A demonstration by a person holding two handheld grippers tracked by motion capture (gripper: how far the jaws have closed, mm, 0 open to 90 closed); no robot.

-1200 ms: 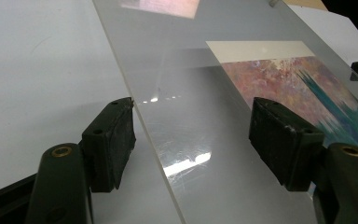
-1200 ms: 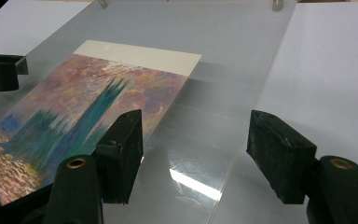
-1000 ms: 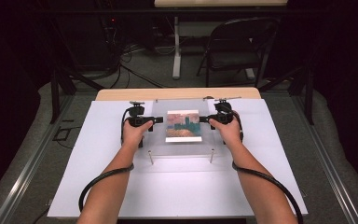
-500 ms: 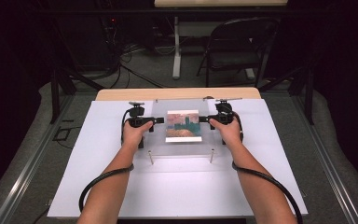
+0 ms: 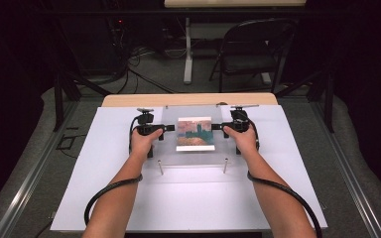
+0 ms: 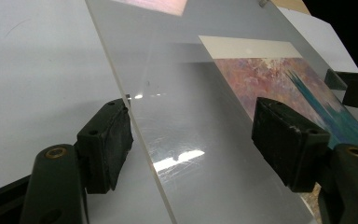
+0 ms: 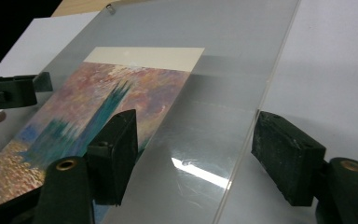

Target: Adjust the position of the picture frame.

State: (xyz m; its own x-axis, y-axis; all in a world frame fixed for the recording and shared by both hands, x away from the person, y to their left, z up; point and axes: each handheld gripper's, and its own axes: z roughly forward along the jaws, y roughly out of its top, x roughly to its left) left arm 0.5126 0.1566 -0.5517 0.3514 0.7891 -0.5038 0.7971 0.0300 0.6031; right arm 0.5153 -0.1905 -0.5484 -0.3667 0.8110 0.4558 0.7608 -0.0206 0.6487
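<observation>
A clear acrylic sheet [image 5: 193, 156] lies on the white table, with a painted print [image 5: 195, 134] of towers under a pink sky in its middle. My left gripper [image 5: 168, 128] is at the sheet's left side and my right gripper [image 5: 217, 127] at its right side, pointing toward each other. In the left gripper view the left gripper [image 6: 196, 140] stands open, straddling the sheet's edge [image 6: 140, 140]. In the right gripper view the right gripper [image 7: 200, 154] is open too, having widened slightly, with the sheet's edge [image 7: 247, 135] between its pads and the print [image 7: 98, 107] beyond.
Small metal pins [image 5: 160, 167] [image 5: 225, 165] stand at the sheet's near corners. The white board [image 5: 188, 198] has free room in front. A wooden table edge [image 5: 188, 99] runs behind it. A folding chair [image 5: 258, 49] and floor cables sit farther back.
</observation>
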